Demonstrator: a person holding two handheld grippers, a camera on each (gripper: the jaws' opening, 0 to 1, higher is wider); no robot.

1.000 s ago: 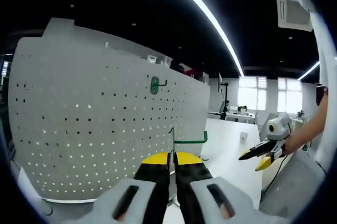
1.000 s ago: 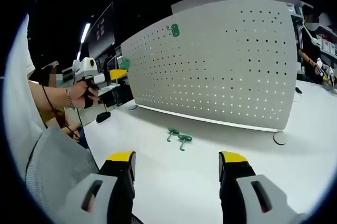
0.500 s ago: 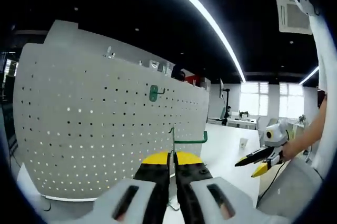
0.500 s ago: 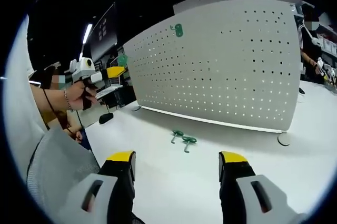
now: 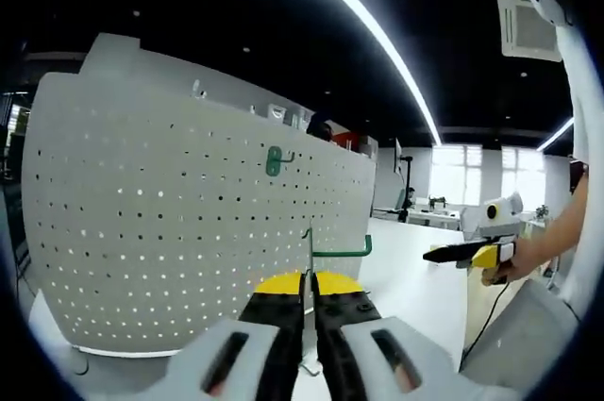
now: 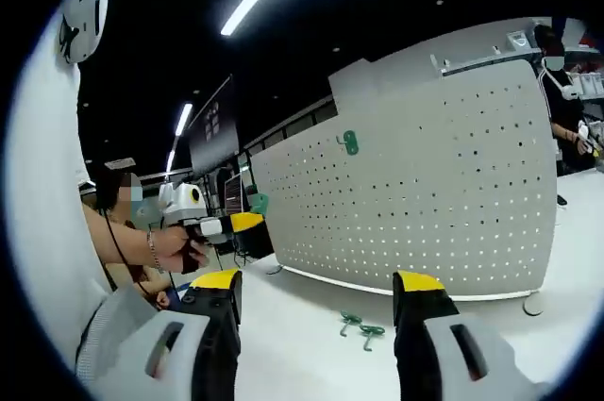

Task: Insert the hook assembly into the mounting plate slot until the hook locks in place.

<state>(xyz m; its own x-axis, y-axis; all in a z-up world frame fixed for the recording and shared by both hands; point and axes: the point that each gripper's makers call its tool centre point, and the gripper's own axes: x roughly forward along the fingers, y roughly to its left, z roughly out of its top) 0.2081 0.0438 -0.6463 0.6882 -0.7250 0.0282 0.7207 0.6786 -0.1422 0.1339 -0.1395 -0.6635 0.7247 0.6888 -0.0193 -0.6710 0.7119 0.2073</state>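
**Hook held before the perforated panel; spare hooks on the table**

In the left gripper view, we see the left gripper (image 5: 309,299) with its yellow-tipped black jaws pressed together on a green wire hook with a thin metal stem (image 5: 326,250). The stem rises upright between the jaw tips and the green arm runs off to the right. Behind it stands the large white perforated metal mounting panel (image 5: 142,222), upright on the white table (image 5: 415,278). We cannot tell whether the held hook touches the panel. A second green hook (image 5: 275,159) already sits in the upper rows of holes, well above the held one.

The right gripper (image 5: 467,253) enters from the right, held in a person's hand (image 5: 500,272) over the table's far side, apart from the panel.

In the right gripper view, the right gripper (image 6: 316,311) has its jaws spread wide with nothing between them. Between the jaw tips, on the table, lie two loose green hooks (image 6: 360,325) just beside each other, in front of the panel's lower edge. A round white foot (image 6: 536,307) sits at the panel's right corner. Nothing stands between the held hook and the panel face.
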